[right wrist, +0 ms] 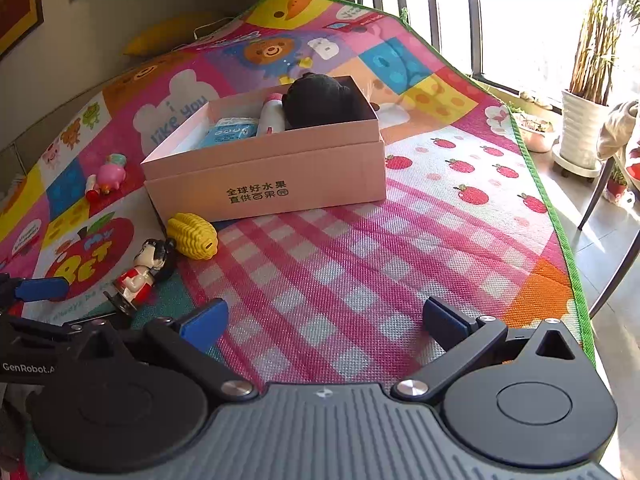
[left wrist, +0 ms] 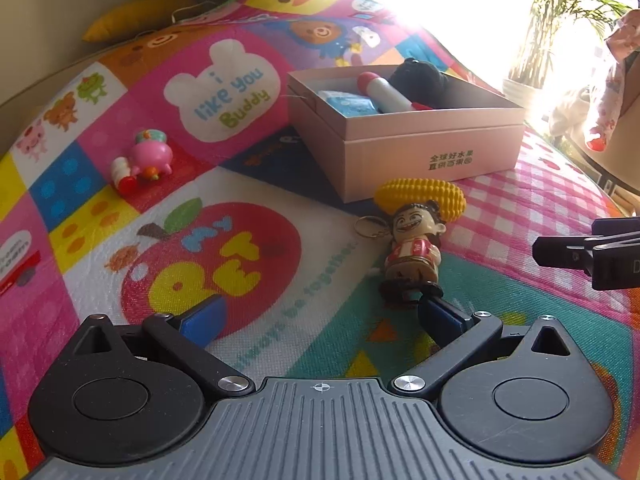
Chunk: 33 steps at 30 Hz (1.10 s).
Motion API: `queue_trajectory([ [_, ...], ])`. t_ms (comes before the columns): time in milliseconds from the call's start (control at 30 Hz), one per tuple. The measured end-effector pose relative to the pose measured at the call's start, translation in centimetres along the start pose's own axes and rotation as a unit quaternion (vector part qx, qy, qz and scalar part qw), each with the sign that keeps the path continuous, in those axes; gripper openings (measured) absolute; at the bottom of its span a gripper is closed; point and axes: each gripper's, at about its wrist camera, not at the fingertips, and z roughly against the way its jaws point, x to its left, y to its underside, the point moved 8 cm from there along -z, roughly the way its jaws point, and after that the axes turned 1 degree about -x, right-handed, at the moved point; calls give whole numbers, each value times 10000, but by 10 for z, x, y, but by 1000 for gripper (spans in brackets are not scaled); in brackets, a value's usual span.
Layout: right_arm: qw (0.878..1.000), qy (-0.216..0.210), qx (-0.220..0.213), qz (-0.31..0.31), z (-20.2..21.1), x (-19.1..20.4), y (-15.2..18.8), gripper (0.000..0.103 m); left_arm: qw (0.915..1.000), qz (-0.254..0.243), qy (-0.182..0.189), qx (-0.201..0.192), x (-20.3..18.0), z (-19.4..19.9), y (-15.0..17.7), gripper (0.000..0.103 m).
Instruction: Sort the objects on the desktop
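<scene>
A pink cardboard box [left wrist: 436, 156] [right wrist: 280, 184] stands on a colourful play mat and holds a black plush, a white and red tube [left wrist: 390, 94] and a blue packet. A cartoon figurine with a key ring [left wrist: 414, 252] [right wrist: 142, 272] lies in front of the box, next to a yellow toy corn [left wrist: 420, 198] [right wrist: 192, 236]. A pink pig toy [left wrist: 146, 160] [right wrist: 108, 176] lies to the left. My left gripper [left wrist: 320, 316] is open and empty, its right finger close to the figurine's feet. My right gripper [right wrist: 326, 318] is open and empty over the checked part of the mat.
The right gripper shows at the right edge of the left wrist view [left wrist: 588, 254]; the left gripper shows at the left edge of the right wrist view [right wrist: 36, 292]. A yellow cushion [right wrist: 172, 36] lies at the far edge. Potted plants [right wrist: 584, 128] stand on the floor to the right.
</scene>
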Motion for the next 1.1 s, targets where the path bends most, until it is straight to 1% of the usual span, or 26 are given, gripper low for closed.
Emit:
queue_trajectory([
  [67, 10000, 10, 43, 56, 1, 2, 0, 103, 9997, -64, -222, -38, 7, 2, 0, 103],
  [133, 9992, -174, -70, 356, 6, 15, -5, 102, 9988, -52, -488, -70, 18, 4, 1, 103],
  [167, 9979, -154, -235, 590, 9, 23, -10, 95, 9987, 40, -508, -52, 23, 4, 1, 103],
  [200, 9956, -103, -397, 840, 12, 32, -16, 86, 9988, 184, -445, -17, 28, 3, 2, 103],
  [233, 9937, -125, -467, 1010, 12, 39, -21, 80, 9989, 303, -357, 19, 32, 2, 3, 103],
  [267, 9918, -276, -445, 1164, 10, 49, -27, 66, 9989, 376, -292, 40, 33, 2, 4, 103],
  [300, 9904, -455, -355, 1254, 6, 57, -31, 54, 9988, 415, -250, 52, 35, 2, 4, 103],
  [333, 9891, -641, -235, 1305, 0, 66, -36, 52, 9988, 429, -219, 54, 35, 2, 4, 103],
  [400, 9891, -767, -162, 1245, -12, 74, -45, 51, 9989, 429, -177, 56, 34, 2, 5, 103],
  [467, 9903, -847, 6, 1104, -30, 80, -52, 51, 9989, 439, -147, 60, 34, 1, 5, 103],
  [533, 9897, -1115, 388, 809, -50, 83, -52, 51, 9988, 472, -107, 70, 34, 1, 5, 103],
  [567, 9890, -1204, 525, 678, -57, 83, -52, 47, 9988, 483, -90, 71, 35, 1, 5, 103],
  [600, 9876, -1301, 694, 531, -63, 83, -48, 37, 9988, 486, -75, 69, 35, 1, 5, 103],
  [633, 9883, -1282, 706, 427, -63, 81, -46, 34, 9988, 487, -60, 64, 35, 1, 6, 103],
  [667, 9888, -1283, 663, 379, -61, 79, -46, 31, 9988, 490, -52, 62, 35, 1, 6, 103],
  [800, 9903, -1231, 533, 368, -32, 59, -36, 31, 9988, 480, -52, 66, 35, 0, 6, 103],
  [900, 9921, -1058, 497, 445, -7, 36, -22, 31, 9990, 445, -81, 62, 33, 0, 5, 103],
  [1033, 9944, -868, 420, 426, 15, 12, -3, 31, 9997, 204, -121, 19, 24, 2, 3, 103],
  [1100, 9946, -875, 427, 366, 20, 7, 3, 31, 9999, 119, -37, 23, 16, 3, 3, 103],
])
